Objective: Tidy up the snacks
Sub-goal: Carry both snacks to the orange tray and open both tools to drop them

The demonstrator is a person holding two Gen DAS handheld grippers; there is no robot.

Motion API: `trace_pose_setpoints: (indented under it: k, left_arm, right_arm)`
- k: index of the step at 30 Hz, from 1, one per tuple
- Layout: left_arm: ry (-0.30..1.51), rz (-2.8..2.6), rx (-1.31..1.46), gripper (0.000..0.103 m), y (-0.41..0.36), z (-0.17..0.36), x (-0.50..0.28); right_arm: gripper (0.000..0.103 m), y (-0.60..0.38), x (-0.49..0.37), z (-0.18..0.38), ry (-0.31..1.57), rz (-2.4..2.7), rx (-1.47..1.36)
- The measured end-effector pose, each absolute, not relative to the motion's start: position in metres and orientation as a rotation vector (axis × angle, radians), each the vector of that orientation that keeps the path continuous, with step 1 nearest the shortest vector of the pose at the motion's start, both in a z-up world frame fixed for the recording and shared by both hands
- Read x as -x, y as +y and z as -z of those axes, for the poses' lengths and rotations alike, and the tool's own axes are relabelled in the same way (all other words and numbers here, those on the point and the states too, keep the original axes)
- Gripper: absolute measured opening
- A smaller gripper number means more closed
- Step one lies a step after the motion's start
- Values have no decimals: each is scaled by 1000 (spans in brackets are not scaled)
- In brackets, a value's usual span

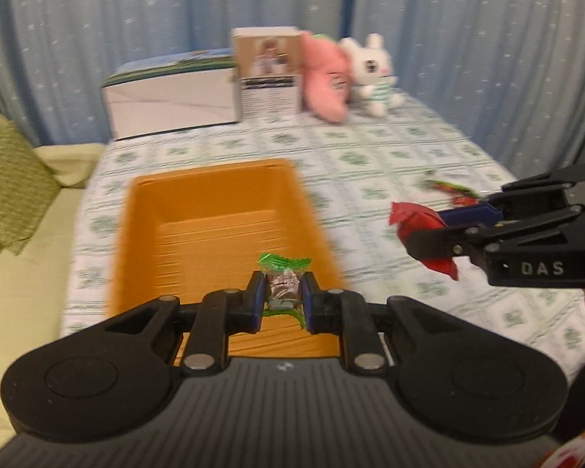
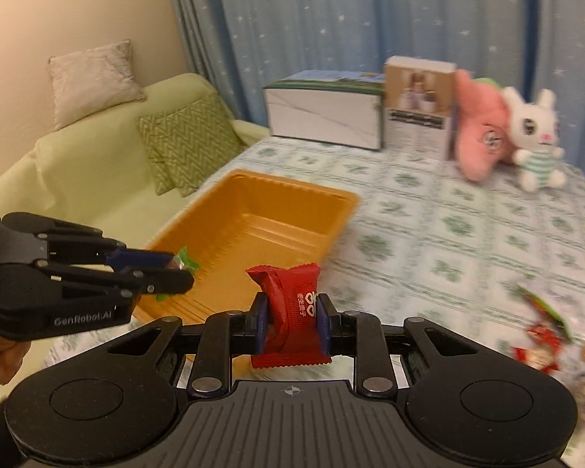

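An orange tray [image 1: 218, 195] lies on the patterned tablecloth; it also shows in the right wrist view [image 2: 261, 191]. My left gripper [image 1: 282, 292] is shut on a green-wrapped candy [image 1: 282, 279] and holds it over the tray's near end; from the right wrist view the left gripper [image 2: 171, 269] hangs above the tray's left rim. My right gripper [image 2: 291, 319] is shut on a red snack packet [image 2: 292, 308], above the table just right of the tray. In the left wrist view it [image 1: 429, 230] holds the red packet [image 1: 413, 218].
Loose snack wrappers [image 2: 542, 335] lie on the table at the right, also in the left wrist view [image 1: 454, 191]. At the back stand a white box [image 1: 171, 93], a carton [image 1: 269, 74], a pink plush [image 1: 327, 78] and a white bunny [image 1: 374, 74]. A green sofa [image 2: 97, 179] is left.
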State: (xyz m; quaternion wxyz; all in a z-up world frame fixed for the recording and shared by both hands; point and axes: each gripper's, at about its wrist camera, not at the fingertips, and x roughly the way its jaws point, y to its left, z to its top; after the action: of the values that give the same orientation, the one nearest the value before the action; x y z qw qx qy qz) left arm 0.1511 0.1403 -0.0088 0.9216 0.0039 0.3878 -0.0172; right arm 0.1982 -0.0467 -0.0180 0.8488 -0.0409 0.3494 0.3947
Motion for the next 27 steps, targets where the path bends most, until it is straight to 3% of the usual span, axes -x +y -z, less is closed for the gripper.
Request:
trace_pose_setpoints:
  k: [12, 14, 27]
  left_arm:
    - [846, 12, 25, 19, 202, 45, -163]
    - [846, 3, 24, 32, 205, 48, -162]
    - [770, -76, 68, 56, 227, 31, -133]
  right_arm:
    - [26, 22, -217, 59, 825, -848, 81]
    - [26, 24, -220, 61, 827, -848, 79]
    - [26, 30, -223, 65, 856, -872, 14]
